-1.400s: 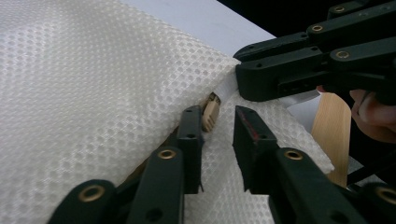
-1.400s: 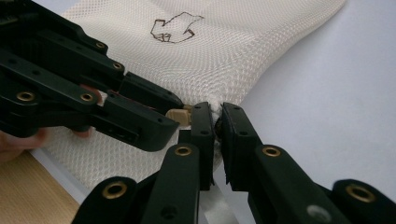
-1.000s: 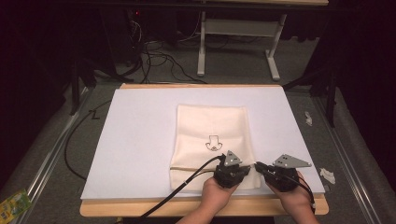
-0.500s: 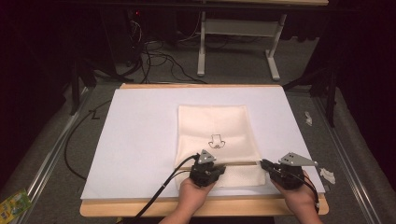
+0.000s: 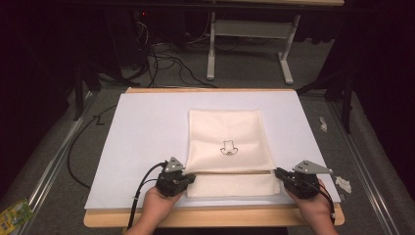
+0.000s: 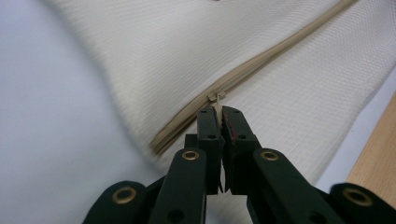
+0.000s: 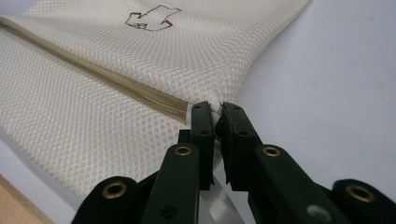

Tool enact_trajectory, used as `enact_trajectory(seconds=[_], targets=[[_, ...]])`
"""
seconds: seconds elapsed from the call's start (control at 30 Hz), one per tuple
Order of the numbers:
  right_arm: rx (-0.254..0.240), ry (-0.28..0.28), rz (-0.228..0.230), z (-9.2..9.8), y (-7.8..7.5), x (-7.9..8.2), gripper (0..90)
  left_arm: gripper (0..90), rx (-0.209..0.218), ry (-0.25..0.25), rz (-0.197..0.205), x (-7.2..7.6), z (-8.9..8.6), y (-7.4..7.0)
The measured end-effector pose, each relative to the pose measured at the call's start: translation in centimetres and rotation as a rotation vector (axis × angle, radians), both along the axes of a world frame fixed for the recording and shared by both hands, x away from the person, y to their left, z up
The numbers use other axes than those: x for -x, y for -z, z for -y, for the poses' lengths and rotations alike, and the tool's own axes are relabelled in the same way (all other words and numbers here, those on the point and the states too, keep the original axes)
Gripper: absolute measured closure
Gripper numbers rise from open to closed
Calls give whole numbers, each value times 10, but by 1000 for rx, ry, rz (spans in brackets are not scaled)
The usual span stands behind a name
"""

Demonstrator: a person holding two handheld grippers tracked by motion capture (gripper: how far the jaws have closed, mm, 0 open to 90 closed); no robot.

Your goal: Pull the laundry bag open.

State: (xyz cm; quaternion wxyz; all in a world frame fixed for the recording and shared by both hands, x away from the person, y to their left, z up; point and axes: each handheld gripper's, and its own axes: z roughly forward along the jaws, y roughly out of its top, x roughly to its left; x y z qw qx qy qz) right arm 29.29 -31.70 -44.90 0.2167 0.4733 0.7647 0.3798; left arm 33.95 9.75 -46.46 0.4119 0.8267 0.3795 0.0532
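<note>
A: Which parts are hidden or cut off?
B: In the high view both forearms leave the frame at the bottom. The left hand (image 5: pixel 157 204) covers the rear of the left gripper (image 5: pixel 188 179). The right hand (image 5: pixel 315 204) does the same for the right gripper (image 5: pixel 277 173). The zipper pull (image 6: pixel 215 97) is mostly buried between the left jaws in the left gripper view. The small printed outline (image 5: pixel 228 147) on the mesh bag (image 5: pixel 230 139) is too small to identify.

A: State of each gripper?
B: The left gripper is clenched on the zipper pull. The right gripper is clenched on the bag's corner (image 7: pixel 212 100) at the end of the zipper (image 7: pixel 98 77).

A: Where does the bag lie?
B: It lies flat on the white sheet (image 5: pixel 142 132), right of centre. Its zipper runs across near the bag's near end. A strip of mesh lies between the zipper and the sheet's near edge.

A: What open room is there?
B: Bare sheet extends wide to the bag's left, narrower to its right and beyond its far end. The wooden table edge (image 5: pixel 215 215) runs just behind both hands. In the left gripper view that edge appears at lower right, near the mesh.
</note>
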Motion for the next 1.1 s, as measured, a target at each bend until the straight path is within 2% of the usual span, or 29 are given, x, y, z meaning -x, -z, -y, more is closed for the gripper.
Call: enact_trajectory(seconds=[0.07,0.13,0.2,0.27,0.33,0.47,0.67,0.7,0.73,0.77,0.8,0.83,0.93,0.97,1.1], targets=[[-5,18,0,5,0,0,851,874,-15,-21,-16,-3,-12,1],[-10,31,-4,8,0,0,851,873,-21,-17,-22,-4,-19,1],[-48,31,-16,14,0,0,850,873,-31,2,-31,-4,-23,2],[-14,23,-13,7,1,1,848,872,-59,5,-29,-3,-23,6],[-3,13,-10,4,3,0,837,865,-50,14,-27,-4,-24,7],[-26,14,-5,10,5,-1,776,787,-5,18,13,-4,-29,3],[-74,48,53,24,-4,4,661,678,35,-22,90,-2,-41,-10],[-74,48,53,24,-4,4,661,656,35,-22,90,-2,-41,-10],[-75,64,59,28,-5,4,625,646,14,-43,130,-2,-44,-13],[-74,67,65,31,-6,3,616,639,8,-52,147,-2,-47,-15],[-74,67,65,31,-6,3,616,626,8,-52,147,-2,-47,-15],[-74,84,72,37,-7,2,586,613,24,-72,163,-4,-54,-18],[-80,98,80,45,-7,1,563,592,32,-114,176,-6,-66,-20],[-80,98,80,45,-7,1,563,582,32,-114,176,-6,-66,-20],[-87,121,93,57,-8,0,526,554,22,-175,206,-7,-84,-23]])
